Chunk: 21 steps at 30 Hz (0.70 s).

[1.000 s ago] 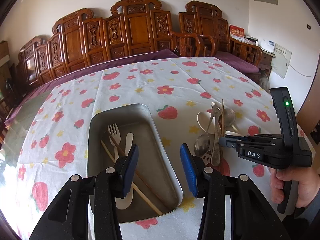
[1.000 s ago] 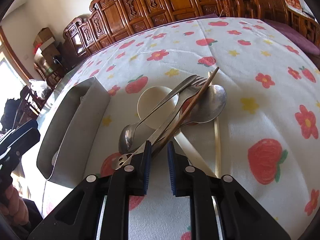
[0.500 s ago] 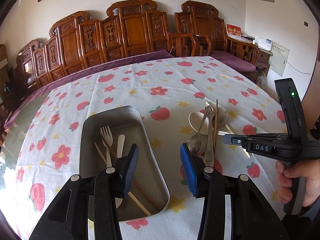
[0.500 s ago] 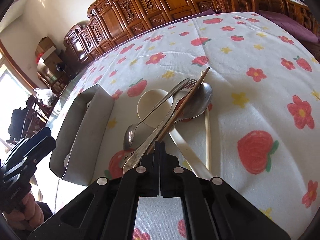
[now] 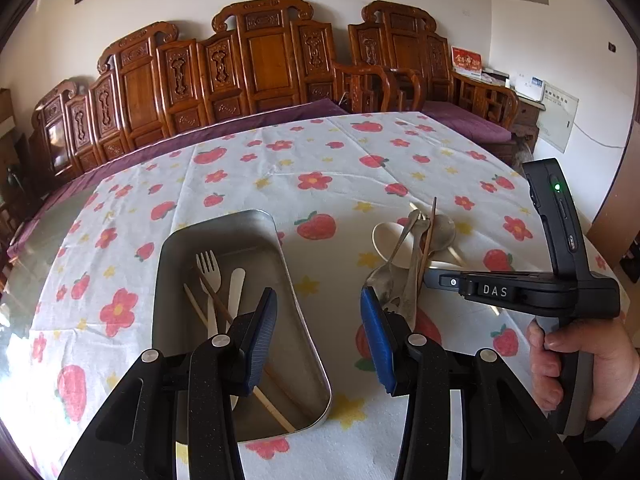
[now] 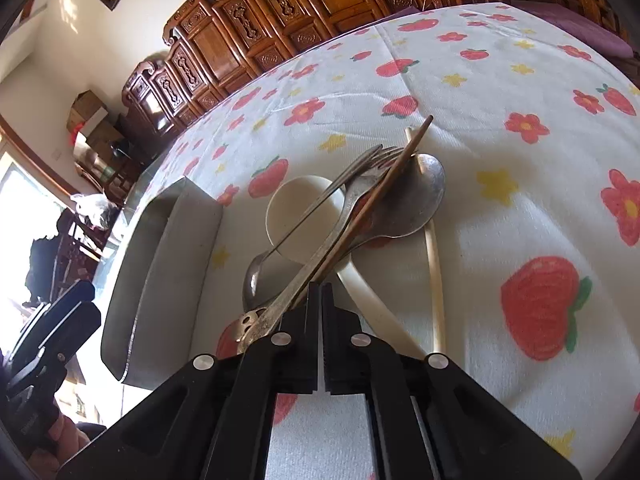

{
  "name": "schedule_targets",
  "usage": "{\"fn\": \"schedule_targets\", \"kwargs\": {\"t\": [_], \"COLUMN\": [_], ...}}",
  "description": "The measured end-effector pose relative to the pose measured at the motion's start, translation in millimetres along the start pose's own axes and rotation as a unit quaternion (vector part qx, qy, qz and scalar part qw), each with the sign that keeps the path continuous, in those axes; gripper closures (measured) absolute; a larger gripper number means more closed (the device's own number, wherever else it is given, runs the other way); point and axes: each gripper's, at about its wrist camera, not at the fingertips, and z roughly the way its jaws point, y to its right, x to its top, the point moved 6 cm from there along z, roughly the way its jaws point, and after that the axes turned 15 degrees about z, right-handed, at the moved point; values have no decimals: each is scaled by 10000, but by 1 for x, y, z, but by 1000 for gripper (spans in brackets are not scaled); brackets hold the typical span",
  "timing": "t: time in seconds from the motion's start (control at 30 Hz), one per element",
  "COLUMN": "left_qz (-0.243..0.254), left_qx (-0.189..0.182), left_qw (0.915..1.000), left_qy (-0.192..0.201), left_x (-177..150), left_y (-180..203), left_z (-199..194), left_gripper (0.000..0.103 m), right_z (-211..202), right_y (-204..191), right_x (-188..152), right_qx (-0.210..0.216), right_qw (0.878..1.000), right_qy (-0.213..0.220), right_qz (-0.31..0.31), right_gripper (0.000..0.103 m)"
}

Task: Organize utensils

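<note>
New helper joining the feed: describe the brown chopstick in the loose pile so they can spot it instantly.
Start at the metal tray on the flowered tablecloth; the loose utensil pile lies to its right. The brown chopstick slants across the top of the pile, its near end in the shut right gripper. It is the only dark wooden stick there; its neighbours are steel or cream.

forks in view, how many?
2. A pale fork lies in the metal tray. A metal fork lies in the utensil pile on the tablecloth, beside the right gripper. Others may be hidden underneath.
</note>
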Motion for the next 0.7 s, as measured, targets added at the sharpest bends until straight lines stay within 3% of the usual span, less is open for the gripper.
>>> {"fn": "schedule_targets", "kwargs": {"t": [0.1,0.33,0.7], "left_qz": [-22,56,351], "left_qx": [-35,-408,-950], "left_qw": [10000,9989,9912], "left_qy": [16,-238,-851], "left_x": [1,14,41], "left_y": [-1,5,29], "left_z": [-1,17,79], "left_gripper": [62,62,64], "right_z": [-3,-9,-47], "right_y": [-1,1,26], "right_x": [1,2,23], "right_qx": [46,55,139], "right_qw": [10000,10000,9991], "right_qy": [36,38,382], "right_qz": [33,27,148], "right_gripper": [91,91,87]}}
